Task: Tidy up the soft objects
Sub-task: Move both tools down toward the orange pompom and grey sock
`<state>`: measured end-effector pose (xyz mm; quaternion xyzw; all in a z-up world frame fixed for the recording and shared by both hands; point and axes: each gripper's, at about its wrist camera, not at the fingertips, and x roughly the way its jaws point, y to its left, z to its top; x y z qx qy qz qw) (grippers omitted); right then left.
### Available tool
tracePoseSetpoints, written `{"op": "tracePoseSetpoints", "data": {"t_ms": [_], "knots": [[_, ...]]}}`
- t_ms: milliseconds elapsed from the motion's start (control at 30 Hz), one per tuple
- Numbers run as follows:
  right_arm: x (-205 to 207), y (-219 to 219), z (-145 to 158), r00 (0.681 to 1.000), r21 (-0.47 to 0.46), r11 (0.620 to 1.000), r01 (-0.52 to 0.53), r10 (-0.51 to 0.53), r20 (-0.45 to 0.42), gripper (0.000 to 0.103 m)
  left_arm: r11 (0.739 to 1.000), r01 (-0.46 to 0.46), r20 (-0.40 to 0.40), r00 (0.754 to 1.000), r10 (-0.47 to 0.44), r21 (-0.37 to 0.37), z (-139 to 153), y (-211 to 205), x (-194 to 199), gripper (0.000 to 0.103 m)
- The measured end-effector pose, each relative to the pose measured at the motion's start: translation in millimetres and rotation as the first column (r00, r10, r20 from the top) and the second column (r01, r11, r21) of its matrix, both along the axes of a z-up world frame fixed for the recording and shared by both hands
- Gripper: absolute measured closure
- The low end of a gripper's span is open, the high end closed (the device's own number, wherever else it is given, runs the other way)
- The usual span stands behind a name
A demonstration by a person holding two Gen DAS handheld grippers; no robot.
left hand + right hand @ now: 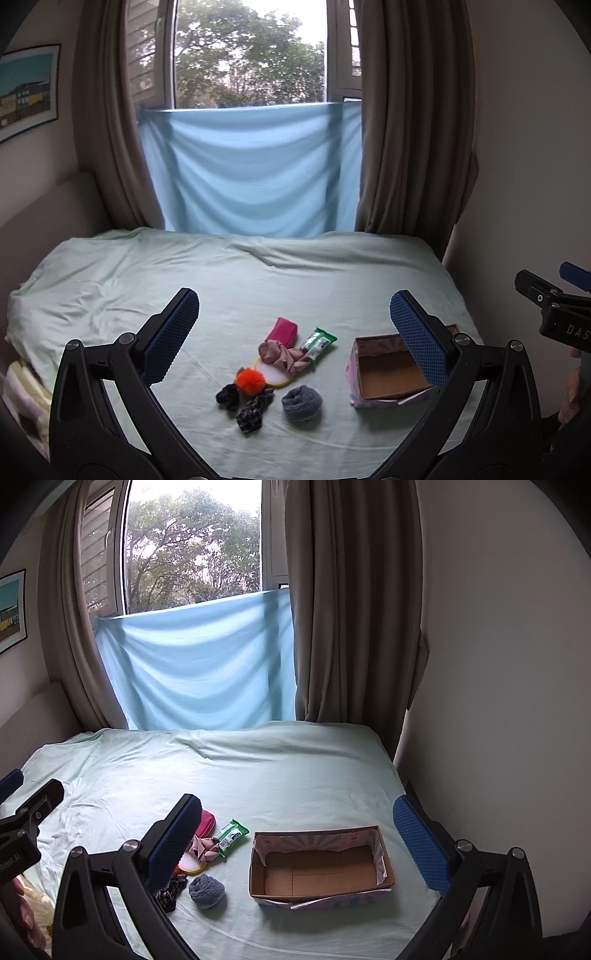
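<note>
Both my claws hang spread wide and empty above the pale green bedsheet: my left gripper over the small pile, my right gripper over the open cardboard box. The rolled grey sock, fluffy orange pompom and crumpled pink cloth lie clustered just left of that box.

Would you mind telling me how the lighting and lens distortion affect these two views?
Left wrist view: the window is blown out at the top, the curtains bow outward, and black vignette fills the corners. Right wrist view: the same backlight; the cardboard box interior and bed are evenly lit and fairly sharp.
</note>
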<state>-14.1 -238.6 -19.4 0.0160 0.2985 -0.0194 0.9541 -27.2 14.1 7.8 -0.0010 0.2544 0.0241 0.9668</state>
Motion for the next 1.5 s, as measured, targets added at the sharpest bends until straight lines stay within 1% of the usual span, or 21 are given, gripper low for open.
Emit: {"op": "tracePoseSetpoints", "data": {"t_ms": [100,200,333,433,533,600,700,867,933,1067,1133,1233,1300,1433,1467,1500], "knots": [[2.2,4.6,-2.7,1.0,0.007,1.0,-0.028,0.028,-0.002,0.0,0.999,-0.028,0.0,1.0,0.028,0.019,-2.8,11.5,-3.2,0.0],[4.9,14.9,-11.5,0.998,0.013,0.998,-0.063,0.063,-0.005,0.0,0.999,-0.029,-0.02,0.999,0.029,0.017,-13.0,28.1,-7.7,0.0],[7.0,33.0,-27.3,0.997,0.031,0.997,-0.074,0.074,-0.016,0.0,1.0,-0.015,-0.067,0.998,0.015,0.0,-35.5,55.2,-12.3,0.0],[8.5,51.7,-42.9,0.997,0.052,0.996,-0.073,0.074,-0.034,0.0,1.0,0.006,-0.113,0.994,-0.006,-0.007,-59.0,76.5,-10.6,0.0],[12.6,74.5,-61.6,0.996,0.056,0.996,-0.064,0.067,-0.053,0.0,0.999,0.052,-0.16,0.986,-0.054,-0.013,-84.8,98.3,-5.4,0.0],[18.4,91.5,-76.0,0.996,0.054,0.997,-0.051,0.055,-0.074,0.0,0.996,0.092,-0.203,0.975,-0.091,-0.005,-103.2,113.2,2.8,0.0],[23.6,113.0,-95.7,0.995,0.056,0.998,-0.028,0.033,-0.099,0.0,0.988,0.153,-0.243,0.958,-0.151,-0.011,-129.3,135.4,18.0,0.0],[38.0,150.1,-142.0,0.988,0.067,0.998,0.017,-0.006,-0.157,0.0,0.969,0.245,-0.269,0.934,-0.236,0.001,-173.5,160.4,51.8,0.0],[46.1,161.7,-166.6,0.983,0.068,0.997,0.044,-0.03,-0.182,0.0,0.959,0.283,-0.281,0.921,-0.269,0.007,-197.6,166.4,68.8,0.0],[59.8,176.6,-215.4,0.974,0.084,0.993,0.087,-0.067,-0.215,0.0,0.935,0.354,-0.322,0.884,-0.34,-0.014,-254.4,174.0,106.6,0.0],[69.8,186.5,-246.9,0.967,0.085,0.991,0.104,-0.081,-0.24,0.0,0.922,0.386,-0.343,0.863,-0.371,-0.028,-285.1,173.7,125.7,0.0],[81.2,198.2,-292.3,0.958,0.078,0.988,0.13,-0.105,-0.268,0.0,0.9,0.429,-0.374,0.824,-0.424,-0.075,-332.6,171.4,157.2,0.001],[88.8,202.6,-321.5,0.948,0.075,0.985,0.158,-0.13,-0.289,0.0,0.888,0.449,-0.395,0.802,-0.448,-0.097,-361.7,167.6,174.4,0.001],[101.6,205.2,-365.1,0.932,0.089,0.973,0.215,-0.177,-0.316,0.0,0.873,0.464,-0.435,0.761,-0.481,-0.152,-413.0,162.4,201.2,0.004],[105.3,205.6,-376.3,0.928,0.094,0.969,0.228,-0.187,-0.323,0.002,0.871,0.464,-0.446,0.754,-0.483,-0.16,-424.9,161.5,206.6,0.005],[108.3,206.2,-384.0,0.925,0.098,0.967,0.234,-0.191,-0.327,0.005,0.869,0.464,-0.456,0.745,-0.487,-0.169,-435.6,160.6,211.2,0.007]]}}
